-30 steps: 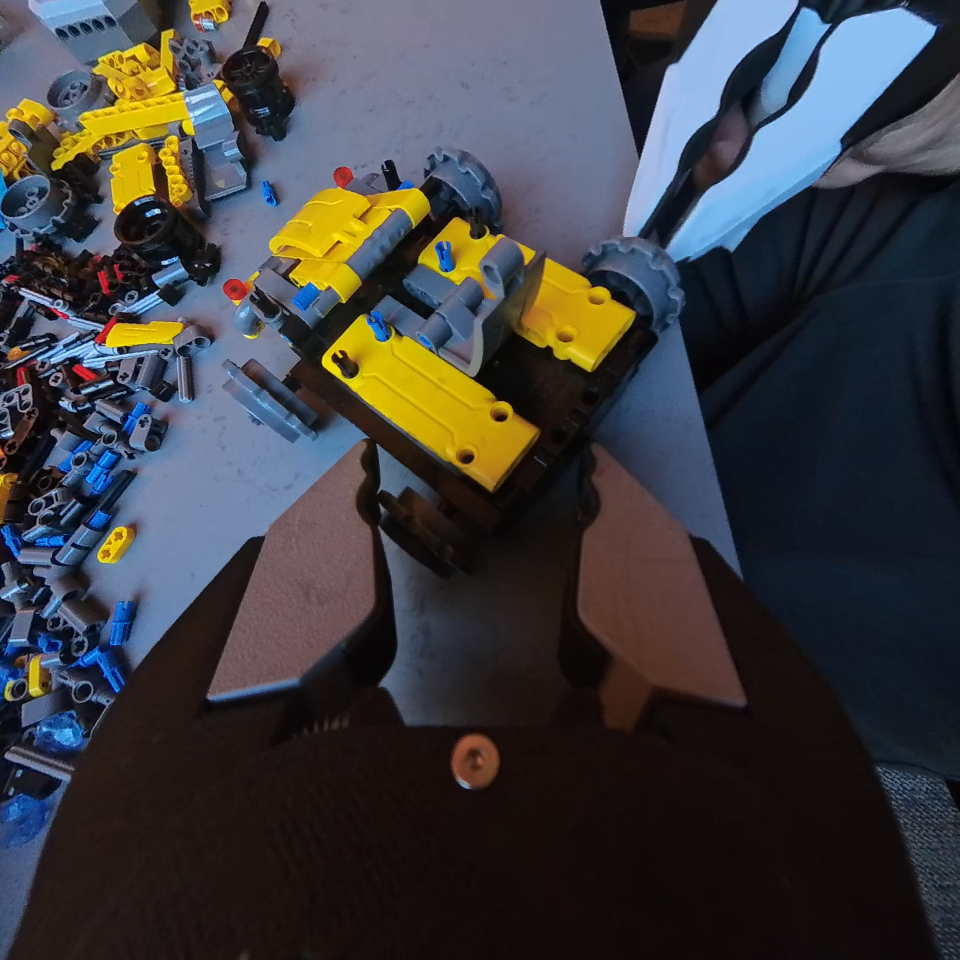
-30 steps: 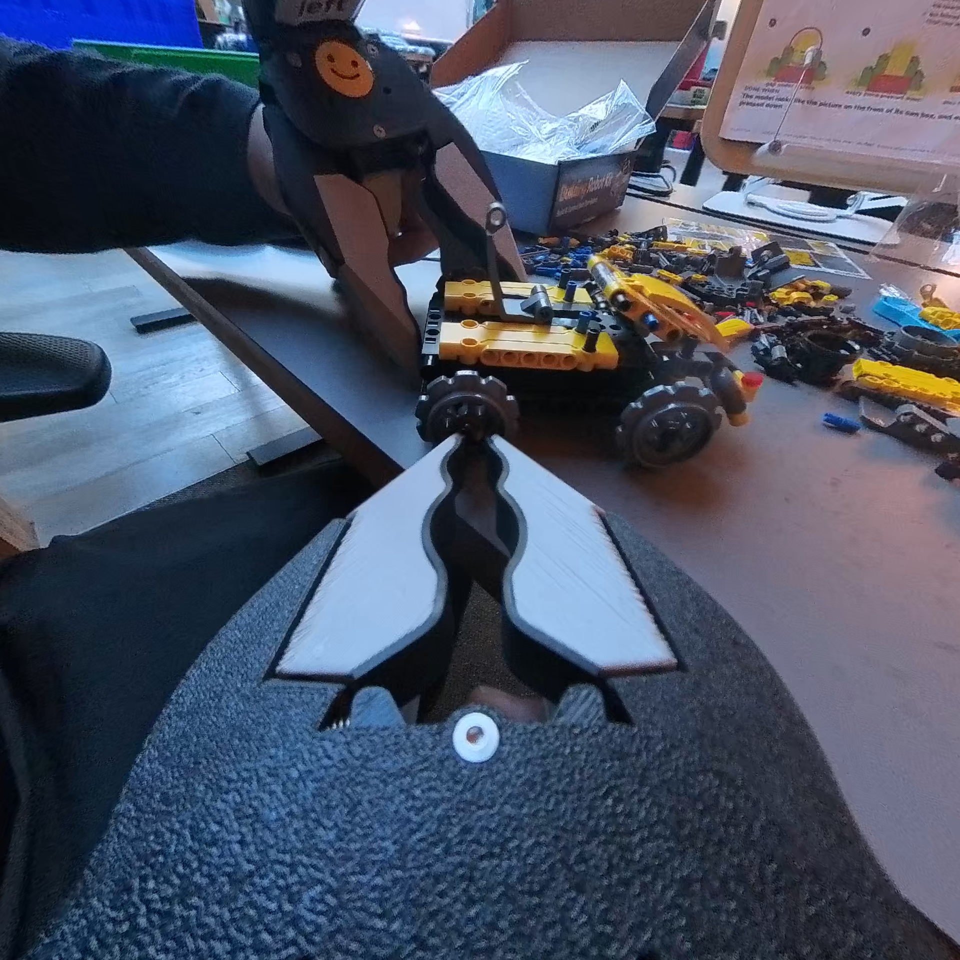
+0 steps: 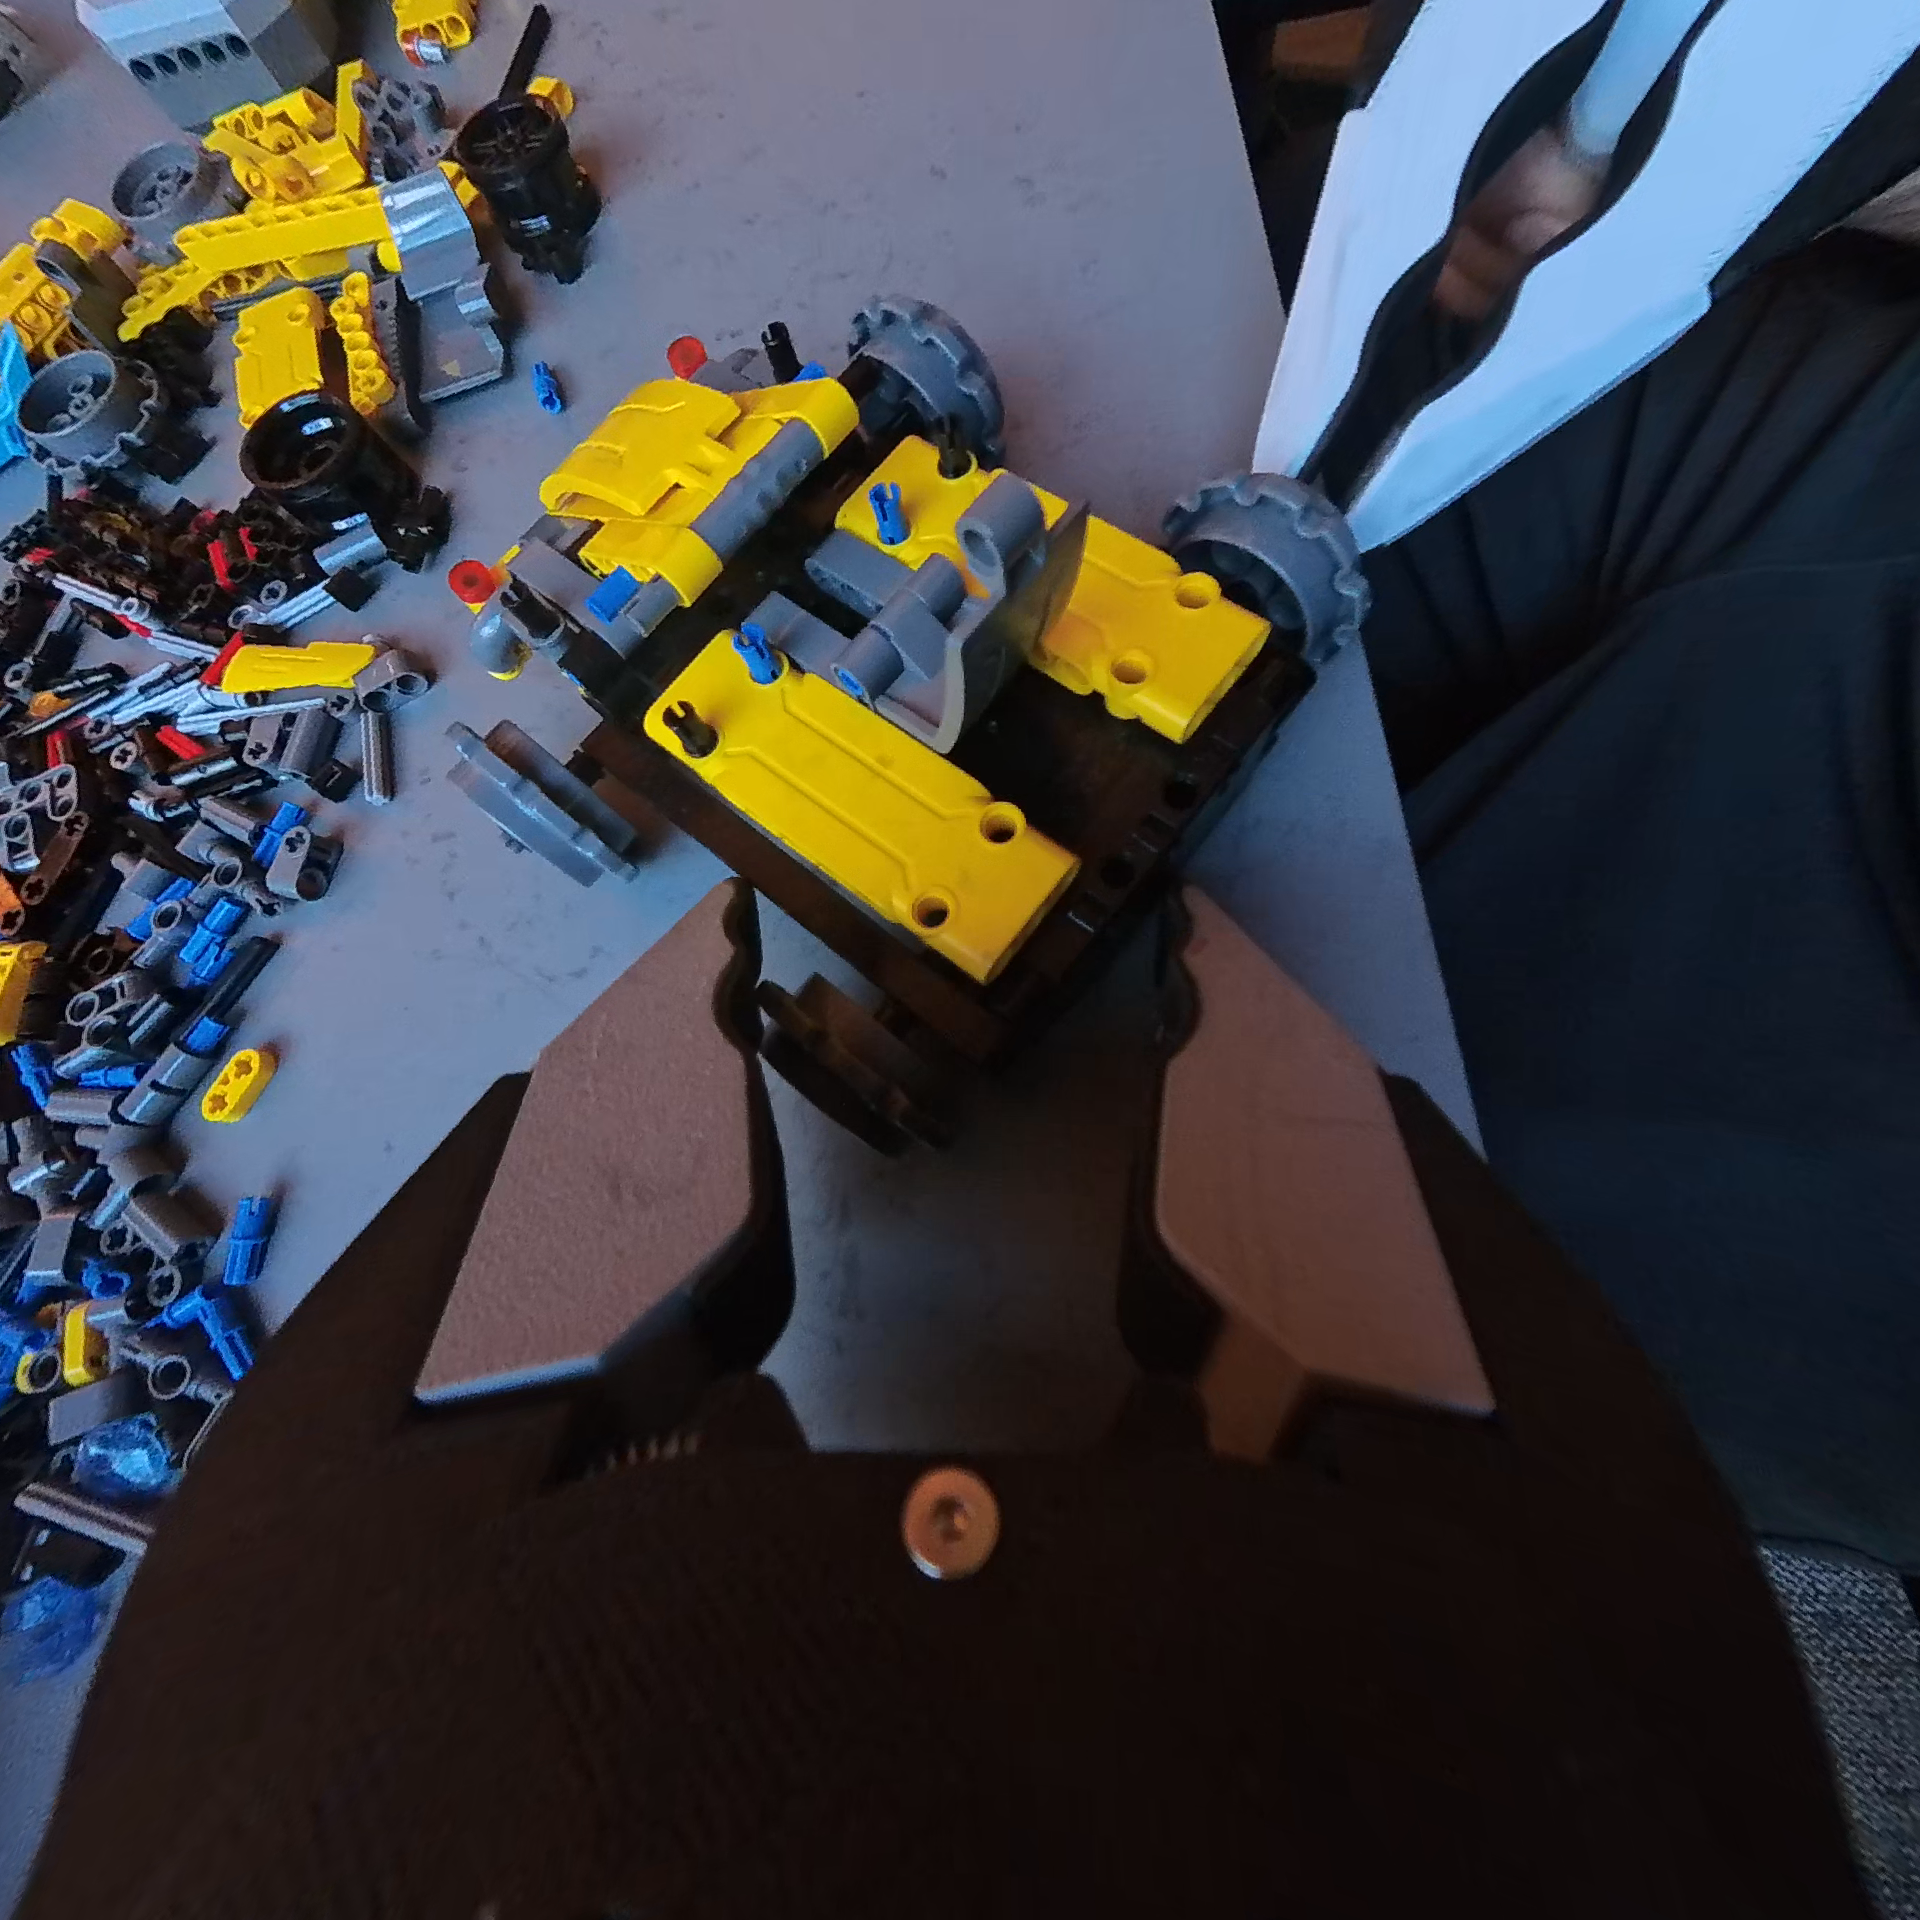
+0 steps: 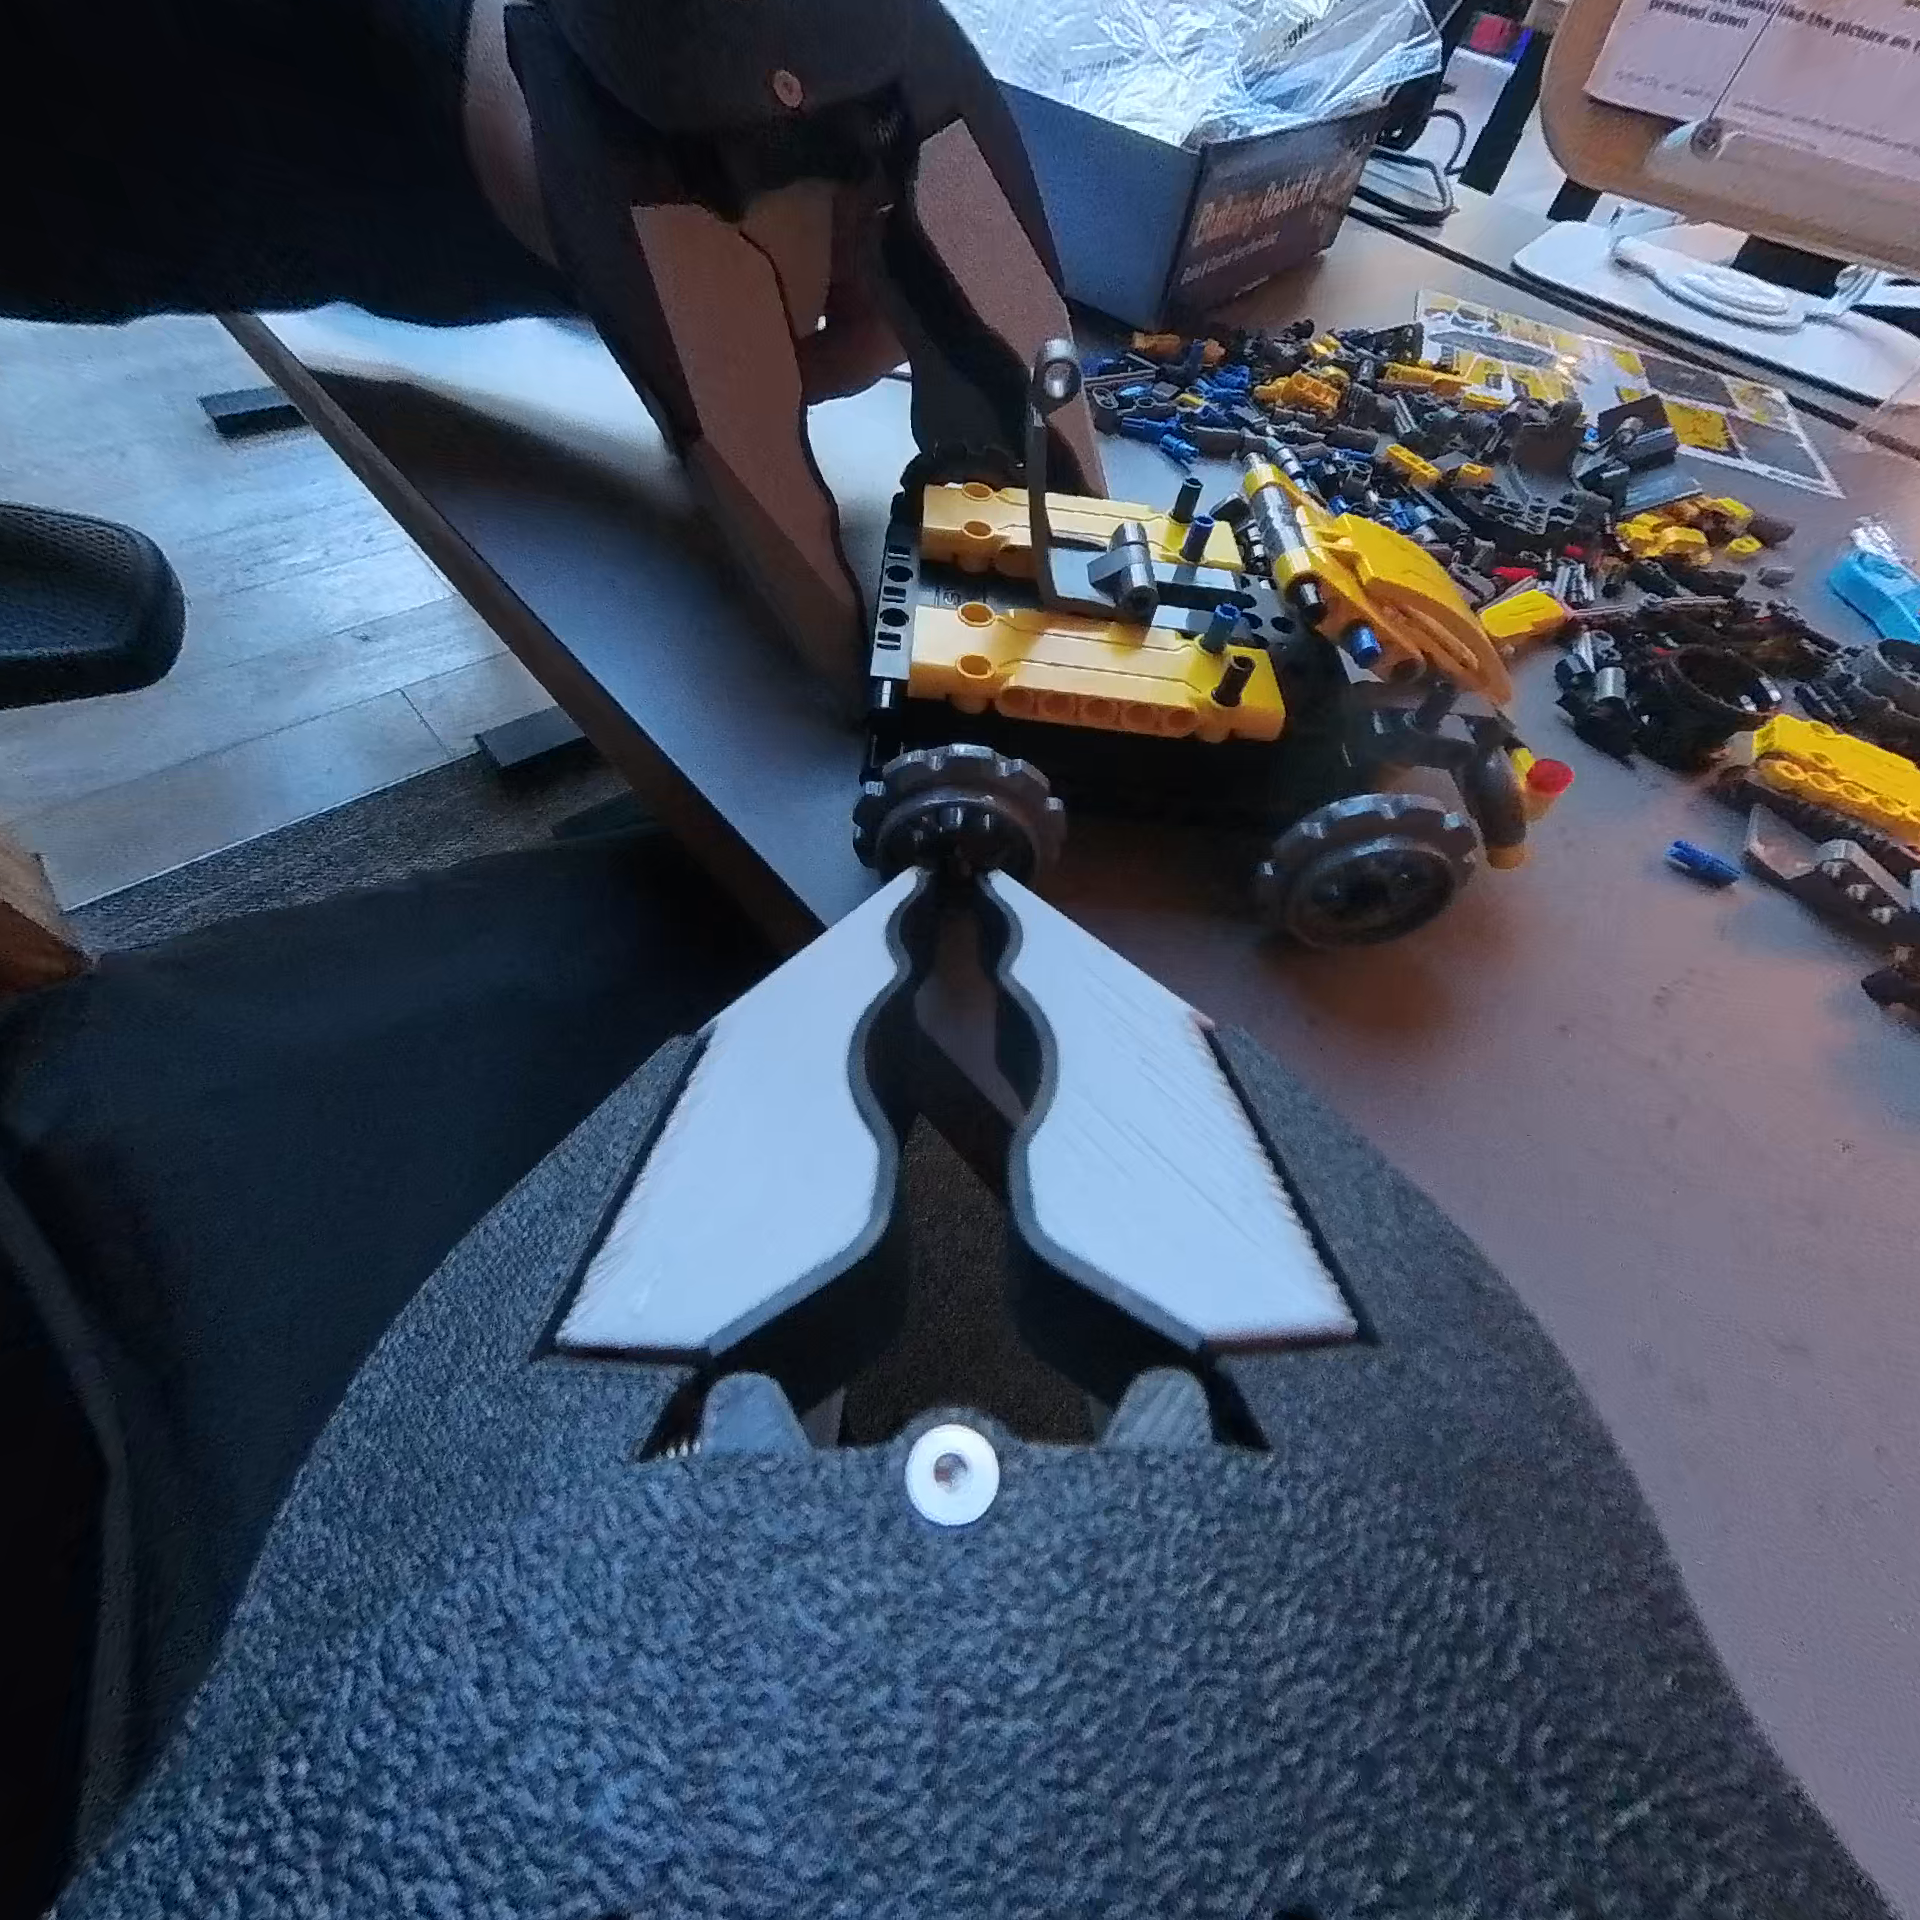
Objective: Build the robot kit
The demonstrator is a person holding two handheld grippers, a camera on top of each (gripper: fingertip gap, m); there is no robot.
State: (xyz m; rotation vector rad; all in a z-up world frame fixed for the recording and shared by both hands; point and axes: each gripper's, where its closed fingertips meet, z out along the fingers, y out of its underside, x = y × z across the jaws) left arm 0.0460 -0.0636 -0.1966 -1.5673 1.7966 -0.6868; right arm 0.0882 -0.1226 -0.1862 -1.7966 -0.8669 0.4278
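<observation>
Currently the left gripper (image 3: 956, 914) sits low at the centre of the left wrist view, its jaws spread wide and set on either side of the rear end of a yellow-and-black toy vehicle (image 3: 862, 800). Both fingertips look to be in contact with the black chassis, so the claw appears clamped on the model's tail rather than hanging loose. A dark rear wheel (image 3: 852, 1060) lies between the fingers.

The model stands on its wheels at the near edge of the grey table (image 3: 935, 156), nose pointing to the upper left of that frame. An upright grey lever piece (image 3: 966, 592) rises between its two yellow side panels.

In the right wheel's view, the right gripper (image 4: 951, 878) has its pale fingers drawn almost together. Their tips meet at the hub of the grey knobbly rear wheel (image 4: 961, 821), at the middle of the frame. A small axle stub (image 4: 951, 847) shows between the tips and seems to be pinched there, though the contact is too small to read with certainty. The front wheel (image 4: 1361, 868) on the same side rests on the tabletop further right.

Loose building parts (image 3: 156, 727), black, grey, blue and yellow, fill the left side of the left wrist view. An open cardboard box (image 4: 1195, 187) with crumpled plastic inside stands at the top of the right wrist view, well behind the model.
</observation>
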